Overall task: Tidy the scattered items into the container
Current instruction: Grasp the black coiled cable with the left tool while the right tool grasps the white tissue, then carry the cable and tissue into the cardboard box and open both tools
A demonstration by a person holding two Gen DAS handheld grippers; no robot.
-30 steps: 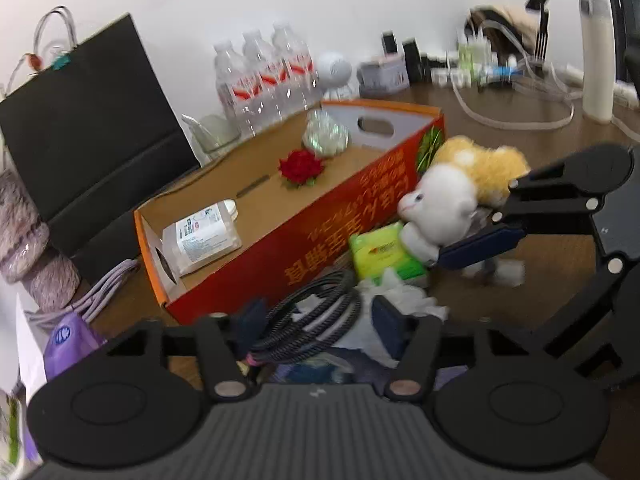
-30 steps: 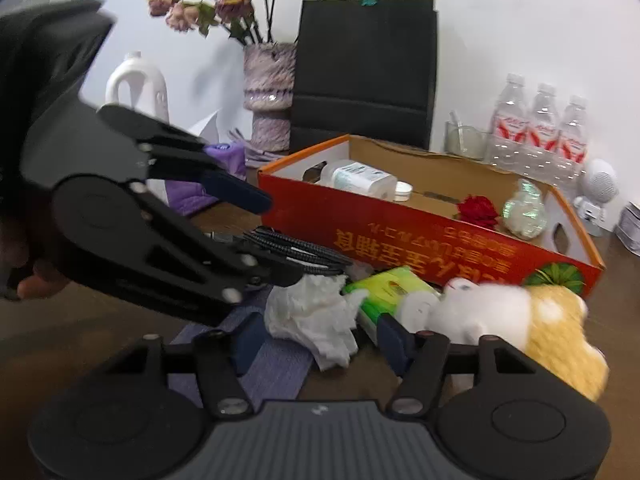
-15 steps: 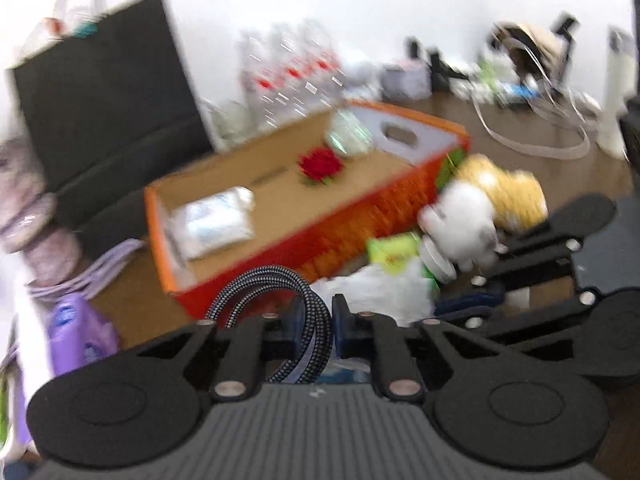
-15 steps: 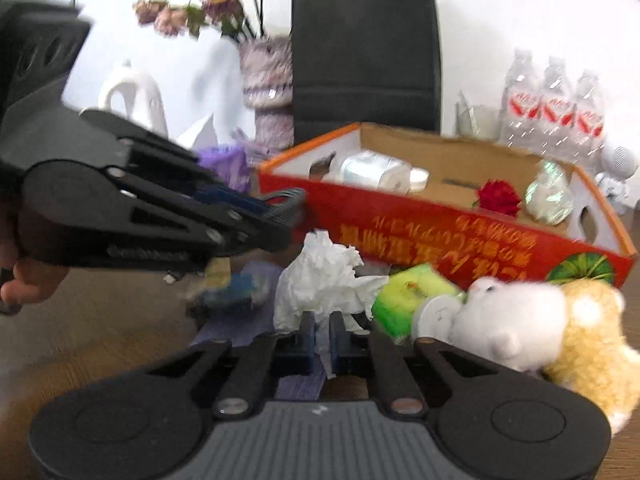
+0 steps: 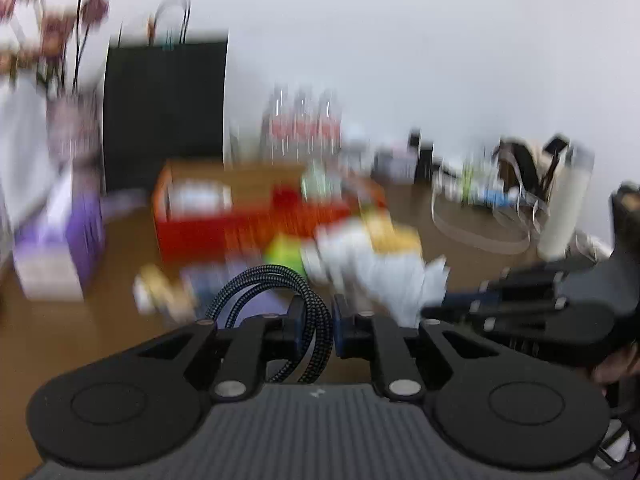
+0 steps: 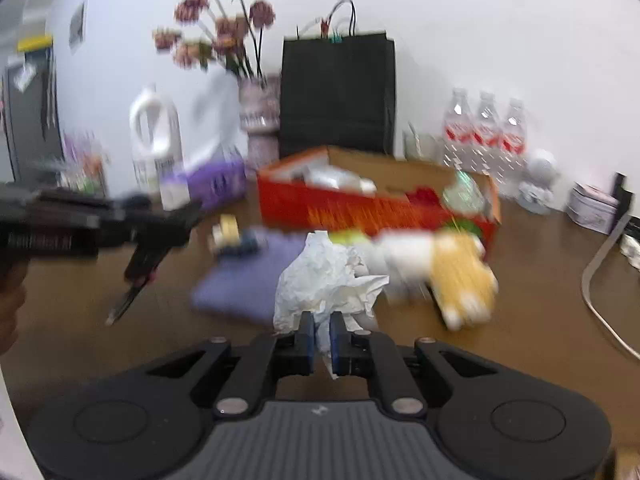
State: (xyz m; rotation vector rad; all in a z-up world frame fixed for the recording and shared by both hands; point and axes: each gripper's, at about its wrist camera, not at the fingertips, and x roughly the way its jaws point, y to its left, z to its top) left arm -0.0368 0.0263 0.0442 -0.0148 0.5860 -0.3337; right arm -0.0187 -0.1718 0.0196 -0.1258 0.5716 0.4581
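My left gripper (image 5: 316, 330) is shut on a coiled black braided cable (image 5: 276, 300) and holds it above the table. My right gripper (image 6: 322, 338) is shut on a crumpled white tissue (image 6: 324, 276), lifted off the table. The orange cardboard box (image 6: 360, 208) stands behind, holding a white bottle, a red flower and a shiny ball. A white and yellow plush toy (image 6: 444, 268), a green packet (image 5: 284, 250) and a purple cloth (image 6: 244, 280) lie in front of the box. The left gripper shows in the right wrist view (image 6: 160, 224). Both views are motion-blurred.
A black paper bag (image 6: 338, 92), a flower vase (image 6: 260, 116), water bottles (image 6: 484, 132), a white jug (image 6: 154, 132) and a purple tissue pack (image 6: 212, 184) stand behind. Small items (image 6: 234, 236) lie left of the cloth. Cables (image 5: 480, 232) and a white flask (image 5: 564, 204) sit right.
Both grippers closed, left on the cable and right on the tissue, then lifted them and pulled back from the box. Both views have swung and blurred.
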